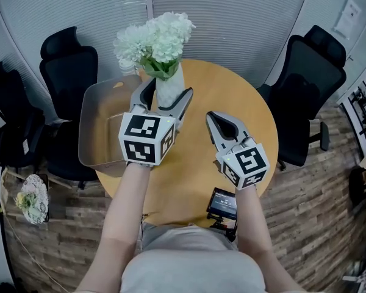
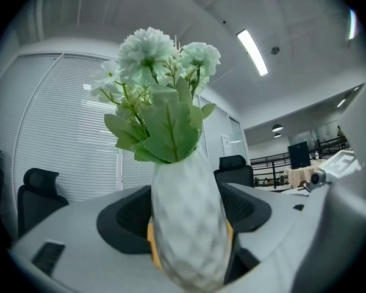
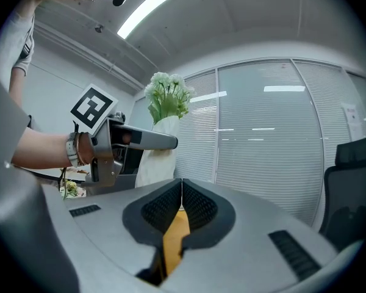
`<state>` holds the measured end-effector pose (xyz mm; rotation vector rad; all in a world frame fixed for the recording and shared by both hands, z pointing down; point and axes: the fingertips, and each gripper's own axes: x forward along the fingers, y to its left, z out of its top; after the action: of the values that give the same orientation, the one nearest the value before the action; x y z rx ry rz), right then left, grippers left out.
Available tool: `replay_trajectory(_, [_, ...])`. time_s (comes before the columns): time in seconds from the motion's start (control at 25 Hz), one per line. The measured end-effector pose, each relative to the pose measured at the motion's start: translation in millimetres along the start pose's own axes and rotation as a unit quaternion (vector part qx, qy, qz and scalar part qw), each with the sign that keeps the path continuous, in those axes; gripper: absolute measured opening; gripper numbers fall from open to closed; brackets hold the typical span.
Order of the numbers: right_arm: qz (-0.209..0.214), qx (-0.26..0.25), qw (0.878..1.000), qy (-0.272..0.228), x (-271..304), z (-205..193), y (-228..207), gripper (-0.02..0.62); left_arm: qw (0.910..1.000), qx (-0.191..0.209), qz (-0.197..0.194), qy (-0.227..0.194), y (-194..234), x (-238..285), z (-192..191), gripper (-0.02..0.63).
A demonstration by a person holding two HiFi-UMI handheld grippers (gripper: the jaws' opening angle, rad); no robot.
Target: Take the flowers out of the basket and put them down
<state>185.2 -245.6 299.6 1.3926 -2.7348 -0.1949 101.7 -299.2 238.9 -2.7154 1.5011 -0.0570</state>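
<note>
Okay | basket left of centre | left gripper jaws wide, clamped on vase belly, flowers upright, centre frame over table | vase looks hard, slick, breakable (top-heavy?), so hold body, not soft stems | right gripper closed, empty, right of centre

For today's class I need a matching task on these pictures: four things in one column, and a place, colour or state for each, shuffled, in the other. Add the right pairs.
Column A
1. vase
2. right gripper
3. basket
4. chair

Column B
a. black, beside the table
b. gripped between the jaws of the left gripper
c. jaws together, nothing between them
d. at the table's left side

Pairs: 1-b; 2-c; 3-d; 4-a
</note>
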Motion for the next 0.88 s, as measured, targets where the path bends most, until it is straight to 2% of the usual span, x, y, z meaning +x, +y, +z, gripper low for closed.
replay_trajectory(0.2, [0.01,0.004,1.0,0.005,-6.8,-12.5,-10.9,0.025,0.9999,-0.01,0.001,-0.003,-14.7,10.7,-13.5,0.356])
replay_trajectory(0.6, [0.046,0.017,0.999,0.017,-7.8,-44.3,-16.4,0.025,0.9996,0.025,0.005,0.008,-35.4,28.5,-47.3,0.356])
replay_trajectory(0.88, [0.05,0.034,0.998,0.03,-10.5,-65.6,-22.0,0.025,0.9998,0.009,0.002,0.02,-40.9,38.7,-76.2,0.356])
